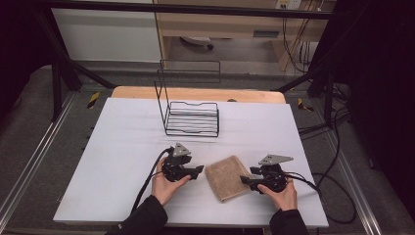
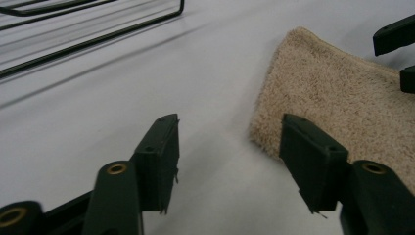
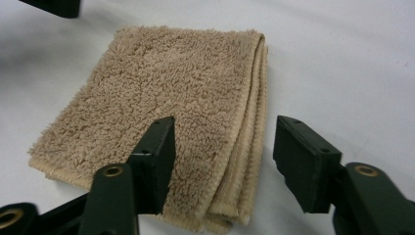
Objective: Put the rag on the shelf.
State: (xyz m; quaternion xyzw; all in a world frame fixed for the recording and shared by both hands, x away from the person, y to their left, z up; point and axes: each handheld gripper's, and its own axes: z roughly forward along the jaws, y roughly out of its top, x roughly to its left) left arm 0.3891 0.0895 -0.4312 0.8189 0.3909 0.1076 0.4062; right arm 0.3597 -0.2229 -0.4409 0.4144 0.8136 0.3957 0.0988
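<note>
While the folded tan terry towel (image 1: 227, 177) lies on the white table (image 1: 122, 147) between both half-open, empty grippers, the right gripper (image 3: 222, 161) already straddles its layered edge (nearer); the left gripper (image 2: 227, 164) sits just beside a corner.

Black wire rack (image 1: 192, 117) upright toward the far edge of the white table (image 1: 117, 147), wooden board (image 1: 147, 93) behind.

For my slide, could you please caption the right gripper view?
Right gripper, jaws open, straddles the layered edge of a folded tan towel on the white table.
</note>
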